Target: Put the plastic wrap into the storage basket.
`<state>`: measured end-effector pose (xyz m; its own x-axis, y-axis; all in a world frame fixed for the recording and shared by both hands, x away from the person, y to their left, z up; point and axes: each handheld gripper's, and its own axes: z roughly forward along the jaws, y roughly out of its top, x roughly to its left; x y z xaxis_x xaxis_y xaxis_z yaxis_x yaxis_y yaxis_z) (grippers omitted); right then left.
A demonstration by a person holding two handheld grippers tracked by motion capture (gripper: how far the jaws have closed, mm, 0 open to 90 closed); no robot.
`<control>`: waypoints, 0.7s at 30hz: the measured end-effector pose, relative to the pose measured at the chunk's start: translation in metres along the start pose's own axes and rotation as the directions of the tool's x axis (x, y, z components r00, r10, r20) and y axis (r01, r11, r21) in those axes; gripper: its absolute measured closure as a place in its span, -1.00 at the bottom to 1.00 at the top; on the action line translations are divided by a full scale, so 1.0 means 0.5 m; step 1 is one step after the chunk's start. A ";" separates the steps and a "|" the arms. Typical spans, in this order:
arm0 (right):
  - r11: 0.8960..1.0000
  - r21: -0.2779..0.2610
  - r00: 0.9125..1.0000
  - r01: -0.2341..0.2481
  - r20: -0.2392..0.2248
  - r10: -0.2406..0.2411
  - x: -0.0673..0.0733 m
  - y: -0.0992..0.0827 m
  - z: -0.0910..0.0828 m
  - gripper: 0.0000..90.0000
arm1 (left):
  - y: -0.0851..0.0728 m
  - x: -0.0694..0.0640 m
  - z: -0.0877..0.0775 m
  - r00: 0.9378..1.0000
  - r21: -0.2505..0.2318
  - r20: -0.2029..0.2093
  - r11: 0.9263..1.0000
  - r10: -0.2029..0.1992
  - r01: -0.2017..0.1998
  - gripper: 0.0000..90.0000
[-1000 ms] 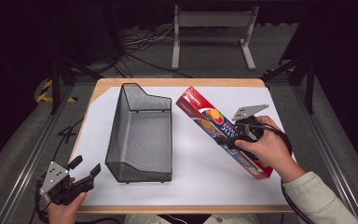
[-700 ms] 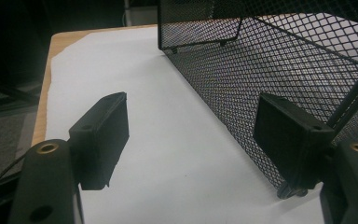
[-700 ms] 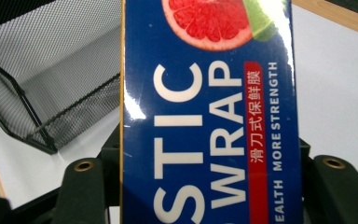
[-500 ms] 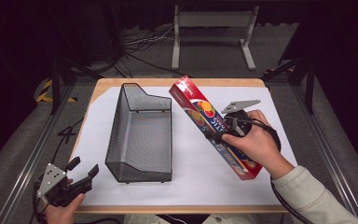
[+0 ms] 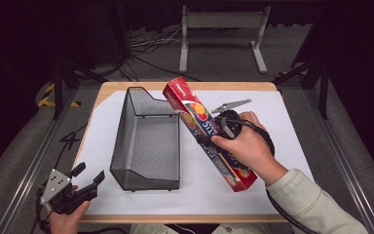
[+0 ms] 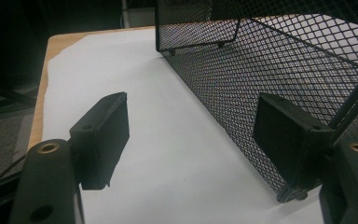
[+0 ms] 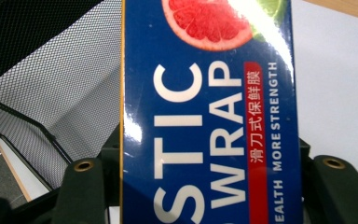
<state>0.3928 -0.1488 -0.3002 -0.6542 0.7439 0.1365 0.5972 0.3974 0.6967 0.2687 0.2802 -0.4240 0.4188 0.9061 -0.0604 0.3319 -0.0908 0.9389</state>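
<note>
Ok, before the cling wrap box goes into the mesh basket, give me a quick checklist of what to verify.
1. Right tongs clamped on the plastic wrap box: ok, a jaw on each side in the right gripper view.
2. Box lifted off the white sheet: ok at its far end, which tilts up over the rim; the near end, cannot tell.
3. Mesh basket empty: ok.
4. Box lined up with the basket: not ok, it lies slanted across the right rim.
5. Left tongs out of the way: ok, open, near the basket's near left corner.
</note>
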 end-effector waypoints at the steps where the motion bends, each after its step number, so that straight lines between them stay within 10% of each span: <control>1: 1.000 -0.003 1.000 -0.002 -0.001 0.002 0.005 0.004 0.003 -0.11 | 0.000 0.000 0.000 1.000 0.000 0.001 1.000 0.001 -0.001 -0.39; 21: 0.997 0.028 0.995 -0.075 -0.064 0.076 0.075 0.072 0.071 -0.11 | 0.001 0.000 0.004 1.000 -0.001 0.009 1.000 0.005 -0.005 -0.38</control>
<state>0.4062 -0.0875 -0.2947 -0.6351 0.7361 0.2341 0.6573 0.3559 0.6643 0.2704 0.2793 -0.4240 0.4278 0.9019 -0.0590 0.3291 -0.0946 0.9396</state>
